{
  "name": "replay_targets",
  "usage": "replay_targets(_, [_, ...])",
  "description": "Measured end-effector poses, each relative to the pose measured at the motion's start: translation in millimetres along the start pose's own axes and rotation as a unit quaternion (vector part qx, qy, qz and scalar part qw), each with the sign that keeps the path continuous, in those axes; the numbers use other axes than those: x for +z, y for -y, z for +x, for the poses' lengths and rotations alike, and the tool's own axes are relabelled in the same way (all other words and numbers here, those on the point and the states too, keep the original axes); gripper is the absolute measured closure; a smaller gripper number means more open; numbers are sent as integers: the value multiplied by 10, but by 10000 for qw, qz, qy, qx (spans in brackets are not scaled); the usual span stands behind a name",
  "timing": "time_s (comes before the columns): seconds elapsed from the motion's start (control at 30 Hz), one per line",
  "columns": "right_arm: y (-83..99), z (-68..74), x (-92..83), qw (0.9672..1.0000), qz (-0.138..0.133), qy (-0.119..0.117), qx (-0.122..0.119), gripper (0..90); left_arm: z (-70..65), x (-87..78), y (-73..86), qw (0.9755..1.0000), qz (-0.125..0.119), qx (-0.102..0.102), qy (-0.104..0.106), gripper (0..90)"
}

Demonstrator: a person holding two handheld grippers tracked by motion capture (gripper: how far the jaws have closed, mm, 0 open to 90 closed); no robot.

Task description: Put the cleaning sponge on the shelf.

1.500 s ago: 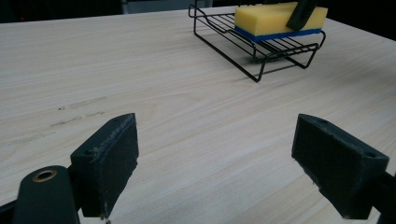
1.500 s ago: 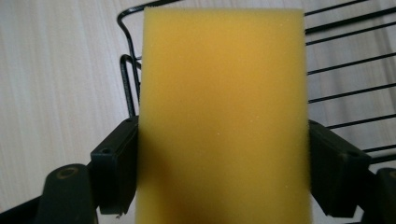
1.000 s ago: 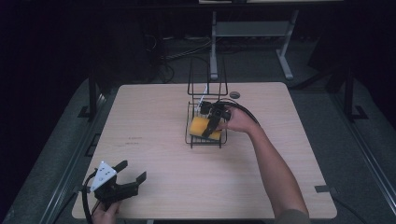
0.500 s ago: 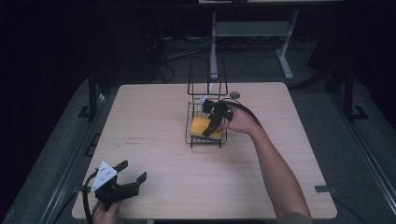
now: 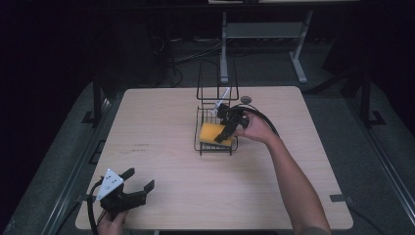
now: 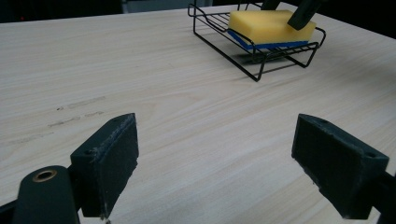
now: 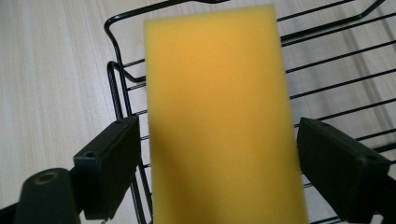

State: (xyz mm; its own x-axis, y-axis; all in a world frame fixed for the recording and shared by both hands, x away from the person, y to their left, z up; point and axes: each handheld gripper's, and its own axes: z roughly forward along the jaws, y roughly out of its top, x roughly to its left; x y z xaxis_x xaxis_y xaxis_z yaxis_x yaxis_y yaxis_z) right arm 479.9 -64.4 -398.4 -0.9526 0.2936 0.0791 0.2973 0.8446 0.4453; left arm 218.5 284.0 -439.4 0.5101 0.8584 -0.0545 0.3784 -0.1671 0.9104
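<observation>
The right tool (image 5: 225,131) reaches into the black wire rack (image 5: 203,144) just right of the frame's centre in the high view, its jaws spread wide on either side of the yellow rectangular sponge (image 5: 212,132); in the right gripper view a thin gap shows between each black pad and the sponge's (image 7: 219,116) long edges, so the tool is released and straddling the sponge rather than pinching it, though whether a pad brushes the foam cannot be told. The sponge lies flat in the low tray of the rack (image 7: 327,60), its soft yellow face up, and the left gripper view shows a blue layer along its underside (image 6: 268,28). The rack stands on the pale wooden bench (image 5: 171,191) and carries a tall wire frame at its far end. The left tool (image 5: 138,182) sits at the lower left of the high view, held by a hand at the bench's near edge, jaws wide apart and gripping nothing, well apart from the rack
</observation>
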Motion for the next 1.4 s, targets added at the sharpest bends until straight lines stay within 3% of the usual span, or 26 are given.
replay_targets(0.17, [62, 30, -31, 9998, -70, 0, 197, 145, -5, -1, 0, 10000, -17, 31, -8, 140])
replay_targets(0.4, [149, 31, -97, 9996, -269, 72, 83, 145, -22, 21, -7, 10000, 26, 56, 19, 141])
replay_targets(0.5, [169, 27, -142, 9993, -324, 91, 178, 145, -24, 19, -5, 10000, 37, 71, 23, 141])
replay_targets(0.63, [220, 16, -180, 9984, -538, 94, 135, 145, -20, 0, 0, 10000, 6, 62, 16, 141])
replay_targets(1.03, [428, 98, -305, 9978, -534, 160, 345, 146, -50, 10, -3, 9999, 49, 88, 62, 140])
replay_targets(1.4, [639, 210, -397, 9977, -504, 209, 393, 146, -63, 13, -3, 9999, 26, 95, 71, 141])
